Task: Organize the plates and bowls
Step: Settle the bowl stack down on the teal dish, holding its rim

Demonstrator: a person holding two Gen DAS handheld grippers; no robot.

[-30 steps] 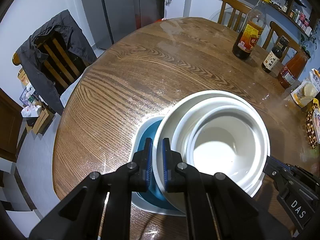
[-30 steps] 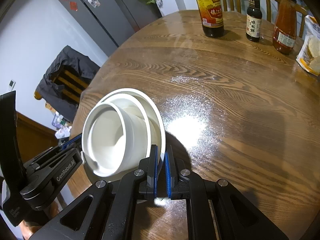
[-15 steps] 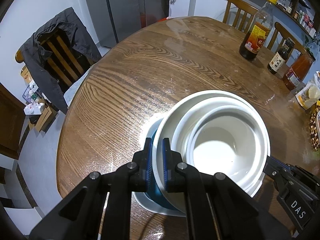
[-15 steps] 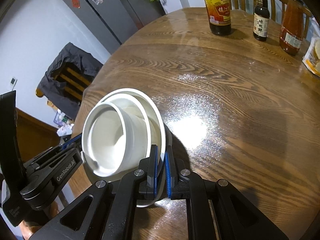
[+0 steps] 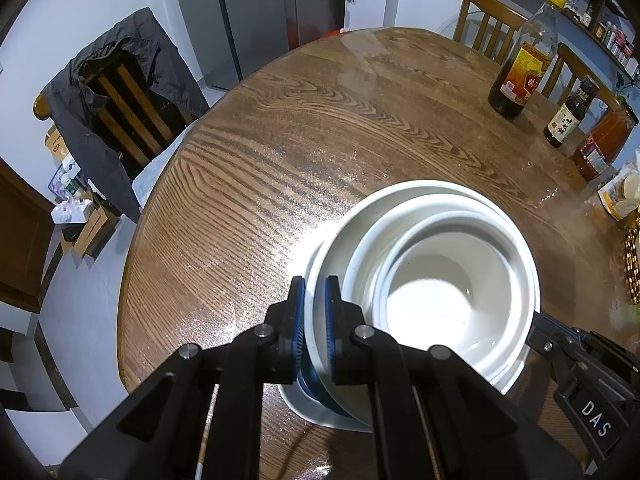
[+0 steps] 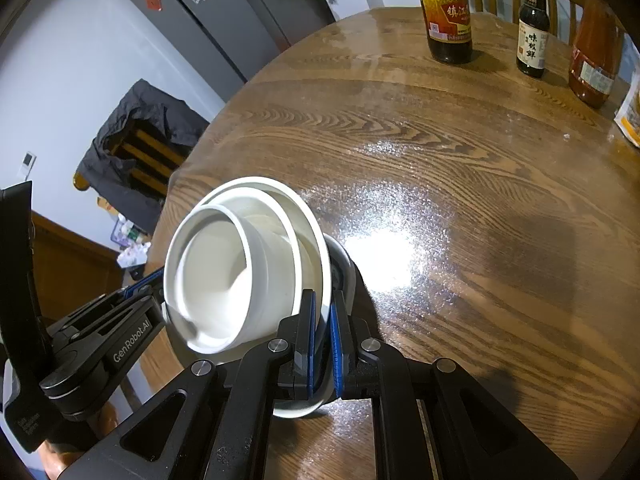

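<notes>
Both grippers clamp one nested stack from opposite sides. Left gripper (image 5: 315,316) has its jaws nearly shut, pinching the rim of the big bowl (image 5: 336,248) at about 8 o'clock of the stack in the left view. Right gripper (image 6: 323,332) is likewise nearly shut, on the same rim at about 5 o'clock in the right view; its body shows in the left view at 4 o'clock of the stack. Small bowl (image 5: 436,300) sits nested inside, off-centre toward the right gripper's side.

Stack looks tilted, mouth leaning toward the left gripper in the right view. Under it lies a plate (image 5: 320,412), white rim with blue centre, on the table (image 5: 280,152) near its front edge. Whether the bowl's base touches the plate cannot be told; the bowls hide it.

Key relation: plate is directly below the held stack, showing only at 6–7 o'clock under the left jaws. So the coming move is likely a straight vertical one, either lowering onto the plate or lifting clear. The grip line runs across the bowl roughly 8 to 4 o'clock, so both hands must move level together or the tilt grows and the small bowl may slide. Neither hand is nearer; they share the load.

Bottles (image 6: 448,12) stand at 1 o'clock, well apart from the stack
</notes>
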